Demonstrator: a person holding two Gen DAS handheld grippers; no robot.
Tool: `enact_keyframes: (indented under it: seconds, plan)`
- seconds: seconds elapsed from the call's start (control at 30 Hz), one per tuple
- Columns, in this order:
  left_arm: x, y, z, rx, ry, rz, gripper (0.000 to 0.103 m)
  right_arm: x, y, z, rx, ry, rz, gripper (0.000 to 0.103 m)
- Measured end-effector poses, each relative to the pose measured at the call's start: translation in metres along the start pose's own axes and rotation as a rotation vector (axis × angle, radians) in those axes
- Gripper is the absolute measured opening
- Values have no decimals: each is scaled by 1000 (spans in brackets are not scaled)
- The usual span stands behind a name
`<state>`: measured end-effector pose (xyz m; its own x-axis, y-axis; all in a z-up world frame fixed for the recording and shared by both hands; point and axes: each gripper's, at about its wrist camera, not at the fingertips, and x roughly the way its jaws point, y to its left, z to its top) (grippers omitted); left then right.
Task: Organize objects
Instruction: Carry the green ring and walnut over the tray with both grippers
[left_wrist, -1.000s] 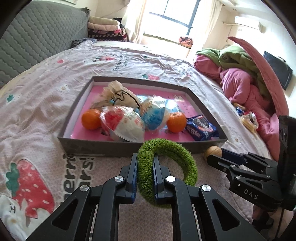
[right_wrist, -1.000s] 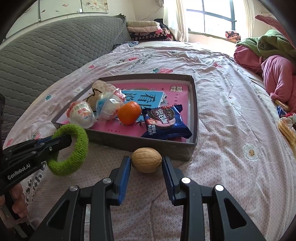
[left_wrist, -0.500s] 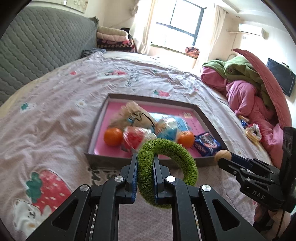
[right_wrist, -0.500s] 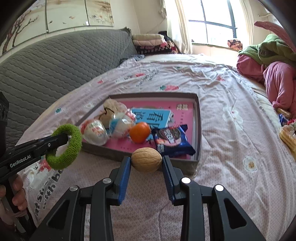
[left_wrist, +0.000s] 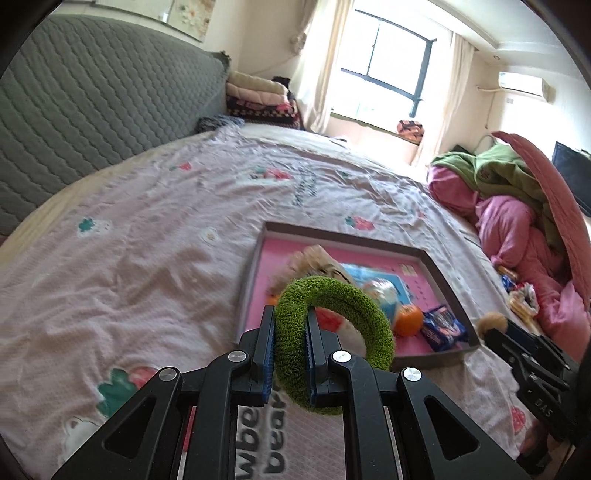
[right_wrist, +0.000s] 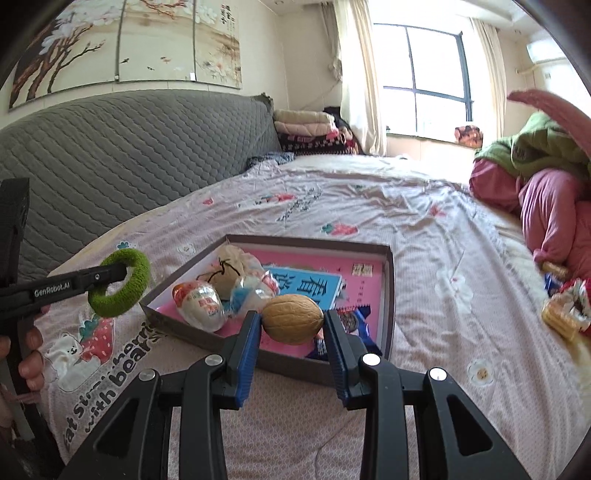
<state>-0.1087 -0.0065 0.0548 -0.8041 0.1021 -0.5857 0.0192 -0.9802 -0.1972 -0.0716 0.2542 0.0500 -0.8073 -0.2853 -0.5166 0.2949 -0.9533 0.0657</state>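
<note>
My left gripper (left_wrist: 290, 325) is shut on a green fuzzy ring (left_wrist: 369, 317) and holds it in the air, near and left of the tray; it also shows in the right wrist view (right_wrist: 125, 282). My right gripper (right_wrist: 292, 319) is shut on a brown walnut (right_wrist: 292, 319) and holds it above the near edge of the grey tray (right_wrist: 389, 295). The tray has a pink floor and holds an orange (left_wrist: 406, 320), wrapped snack eggs (right_wrist: 199, 302), a blue cookie packet (left_wrist: 441, 328) and a beige pouch (right_wrist: 231, 264).
The tray (left_wrist: 255, 266) lies on a pink printed bedsheet (left_wrist: 147, 240). A grey quilted headboard (right_wrist: 129, 147) runs along the left. Pink and green bedding (right_wrist: 535, 177) is heaped at the right, with snack packets (right_wrist: 565, 306) beside it.
Both grippers have risen and drawn back from the tray. The walnut has been lifted off the sheet in the right gripper. The left gripper has shifted left with the ring.
</note>
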Motion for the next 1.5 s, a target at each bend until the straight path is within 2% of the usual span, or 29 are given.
enact_keyframes:
  seconds: [0.17, 0.5, 0.73, 1.07, 1.5]
  plan:
    - [5, 10, 5, -5, -19, 32, 14, 0, 4, 3, -22, -25, 2, 35]
    - [37, 24, 11, -27, -18, 28, 14, 14, 10, 2, -52, -33, -20, 35]
    - [55, 21, 11, -5, -16, 13, 14, 26, 15, -3, -80, -16, -33, 35]
    - [76, 14, 5, 36, 9, 34, 15, 40, 18, -8, -92, 23, -38, 36]
    - [90, -8, -11, 101, 56, -3, 15, 52, 24, -12, -115, 50, -26, 36]
